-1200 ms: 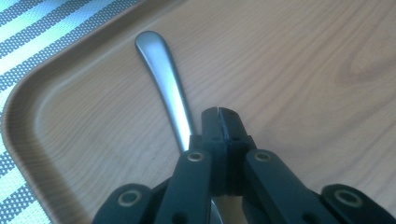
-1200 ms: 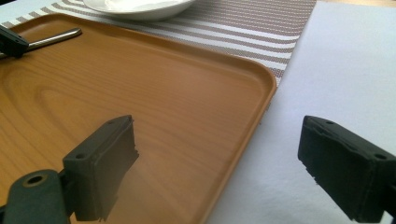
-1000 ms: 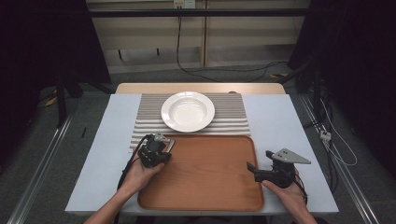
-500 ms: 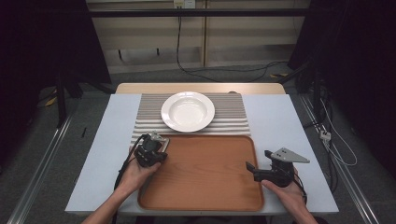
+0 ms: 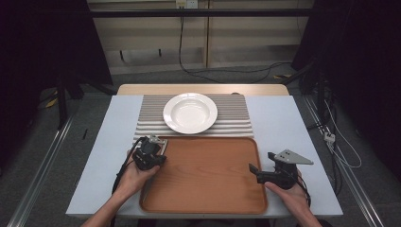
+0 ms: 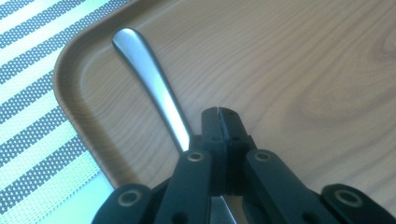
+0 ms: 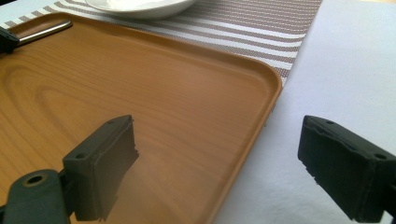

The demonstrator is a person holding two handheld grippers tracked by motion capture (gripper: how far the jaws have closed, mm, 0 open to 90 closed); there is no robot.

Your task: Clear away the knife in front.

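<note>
Wooden tray (image 5: 203, 177): left tongs (image 6: 219, 114) clenched on spoon handle (image 6: 149, 74) (right tongs (image 7: 217, 168) released).

We look down from above and behind the wooden tray (image 5: 203, 172), close over its corner (image 6: 70, 60) from left, low across from right (image 7: 163, 93), tray shared.

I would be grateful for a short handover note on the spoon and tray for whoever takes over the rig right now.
Left gripper: jaws shut, in the tray's far left corner; whether it grips the metal utensil handle lying beside its tips is unclear.
Right gripper: open, holding nothing, straddling the tray's right rim.
Wooden tray: on the table, near edge.
White plate: on the striped mat behind the tray.
Done: utensil is over the tray.
Left: probably settle it and withdraw.
</note>
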